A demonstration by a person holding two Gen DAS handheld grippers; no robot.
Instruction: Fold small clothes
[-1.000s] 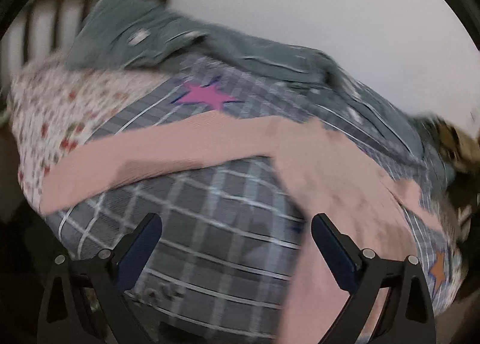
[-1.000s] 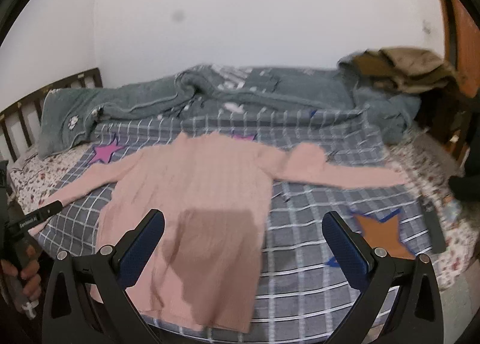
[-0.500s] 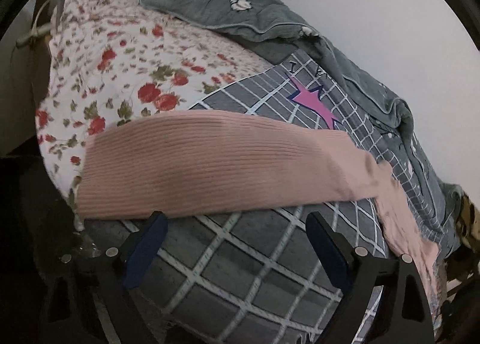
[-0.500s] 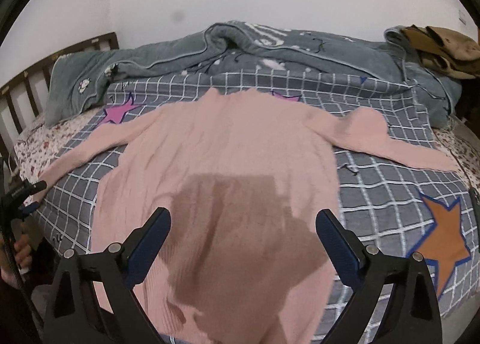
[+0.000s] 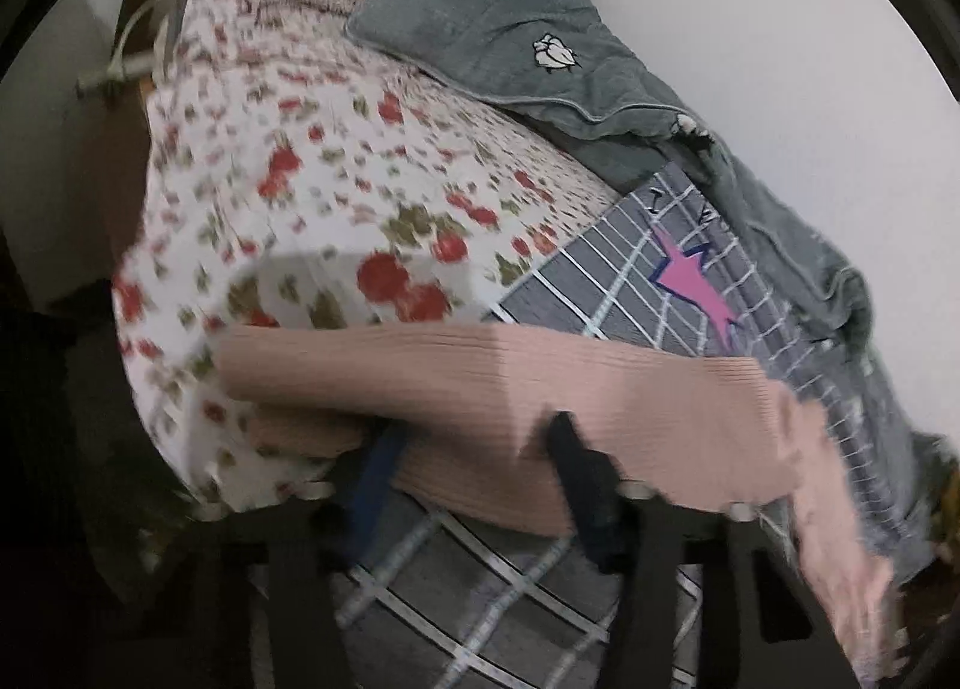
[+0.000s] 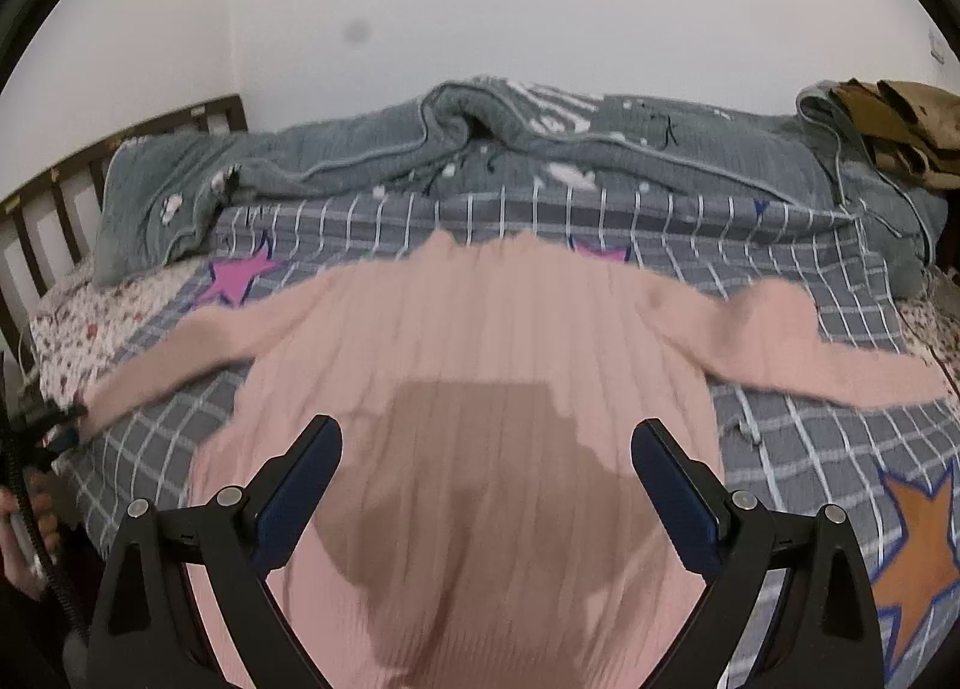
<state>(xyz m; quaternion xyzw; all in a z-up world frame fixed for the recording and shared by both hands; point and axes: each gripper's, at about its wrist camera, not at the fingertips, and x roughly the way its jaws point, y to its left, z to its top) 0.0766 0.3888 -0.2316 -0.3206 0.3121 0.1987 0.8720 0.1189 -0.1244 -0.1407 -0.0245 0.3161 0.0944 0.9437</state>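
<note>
Left wrist: left tongs [image 5: 474,449] closing on the sleeve [image 5: 510,389] of the pink sweater, cloth between the fingers, near the cuff at the bed's [image 5: 312,161] floral edge; likely gripping there to fold the sleeve inward.

Right wrist: right tongs [image 6: 486,470] spread wide, holding nothing, hovering over the sweater [image 6: 480,341] body, which lies flat on the checked blanket [image 6: 810,449], both sleeves out.
</note>
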